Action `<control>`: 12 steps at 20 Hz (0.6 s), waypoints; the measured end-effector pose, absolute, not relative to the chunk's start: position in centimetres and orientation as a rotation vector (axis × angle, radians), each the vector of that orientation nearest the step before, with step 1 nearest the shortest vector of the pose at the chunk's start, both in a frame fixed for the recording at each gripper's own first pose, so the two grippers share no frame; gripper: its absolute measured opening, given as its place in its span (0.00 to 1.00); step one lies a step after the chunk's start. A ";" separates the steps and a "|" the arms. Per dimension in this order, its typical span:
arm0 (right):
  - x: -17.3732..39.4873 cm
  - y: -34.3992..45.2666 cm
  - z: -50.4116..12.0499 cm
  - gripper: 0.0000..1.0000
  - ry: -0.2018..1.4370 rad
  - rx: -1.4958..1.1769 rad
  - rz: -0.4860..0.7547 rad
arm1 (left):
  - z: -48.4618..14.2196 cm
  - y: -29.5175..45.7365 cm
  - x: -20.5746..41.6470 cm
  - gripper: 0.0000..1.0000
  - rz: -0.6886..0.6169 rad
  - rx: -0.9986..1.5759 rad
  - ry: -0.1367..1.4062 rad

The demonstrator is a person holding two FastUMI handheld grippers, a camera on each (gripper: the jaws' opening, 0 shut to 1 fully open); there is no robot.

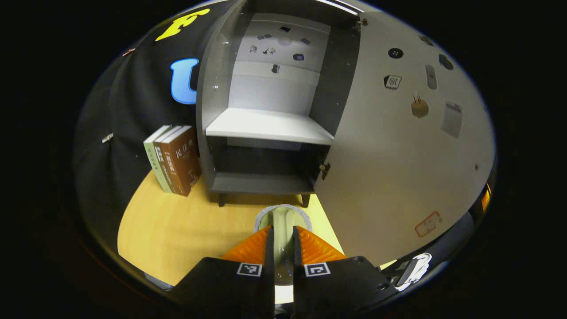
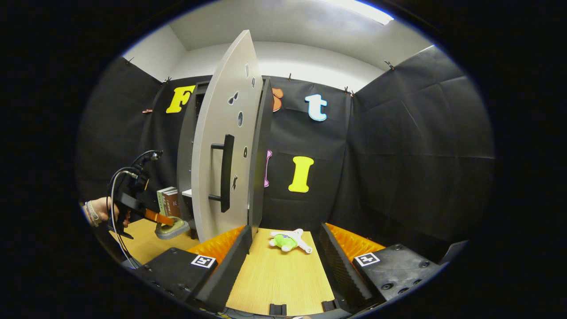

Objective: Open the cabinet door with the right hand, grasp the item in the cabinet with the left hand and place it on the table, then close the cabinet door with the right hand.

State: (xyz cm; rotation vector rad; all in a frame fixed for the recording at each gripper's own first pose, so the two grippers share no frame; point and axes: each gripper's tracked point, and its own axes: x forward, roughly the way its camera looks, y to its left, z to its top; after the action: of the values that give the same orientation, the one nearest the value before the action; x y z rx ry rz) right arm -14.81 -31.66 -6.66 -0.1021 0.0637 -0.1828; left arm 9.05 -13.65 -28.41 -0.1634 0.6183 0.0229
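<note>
With the cabinet door [image 2: 226,146] swung open and the cabinet's shelves [image 1: 270,126] bare, the sequence stands at step two: placing the item on the table [image 1: 177,230].

**Left gripper.** In the left gripper view, the left gripper [image 1: 282,241] has its fingers drawn narrow, pressing from both sides on a pale green, shallow dish-like item [image 1: 282,217]. The item extends toward 12 o'clock from the fingertips. In the right gripper view, the same gripper appears at 9 o'clock, held by a hand [image 2: 99,210], with the item low over the table in front of the cabinet [image 2: 188,146]. Whether the item touches the tabletop cannot be determined.

**Right gripper.** In the right gripper view, the right gripper [image 2: 283,248] stands wide and holds nothing. The door handle [image 2: 227,173] lies at 11 o'clock from it, well apart. A small green-and-white plush toy [image 2: 288,240] lies on the table between the fingers' lines, farther off.

**Surroundings.** Books [image 1: 175,159] stand just beside the cabinet at 9 o'clock in the left gripper view.

**Next move, as judged:**
1. Lower the item until it rests flat on the table, away from the cabinet feet and the door's swing path.
2. Spread the left fingers and withdraw.
3. Bring the right gripper to the door, likely at the handle, and push it shut.
</note>
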 end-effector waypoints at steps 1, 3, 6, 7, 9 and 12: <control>-14.6 -31.5 -6.8 0.98 0.062 -0.102 -0.176 | -29.5 -13.5 8.7 0.20 0.033 -0.156 0.626; -13.9 -31.2 -6.9 0.98 0.054 -0.105 -0.154 | -32.0 -13.6 8.0 0.20 0.045 -0.155 0.638; -12.7 -31.2 -6.9 0.95 0.025 -0.103 -0.119 | -35.7 -13.6 7.5 0.20 0.078 -0.186 0.651; -12.3 -31.2 -7.2 0.95 0.021 -0.102 -0.101 | -36.7 -13.1 7.6 0.20 0.111 -0.177 0.644; -11.5 -31.5 -7.9 0.98 0.025 -0.112 -0.067 | -39.1 -12.7 7.7 0.23 0.153 -0.156 0.637; -10.9 -32.7 -9.6 0.98 0.043 -0.118 -0.052 | -43.3 -13.6 7.7 0.21 0.146 -0.174 0.649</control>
State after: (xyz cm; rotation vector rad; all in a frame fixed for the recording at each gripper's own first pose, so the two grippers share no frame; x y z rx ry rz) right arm -10.89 -32.72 -9.60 -0.1183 0.0426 -0.0523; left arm 7.69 -13.57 -43.34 -0.1740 0.6495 0.1460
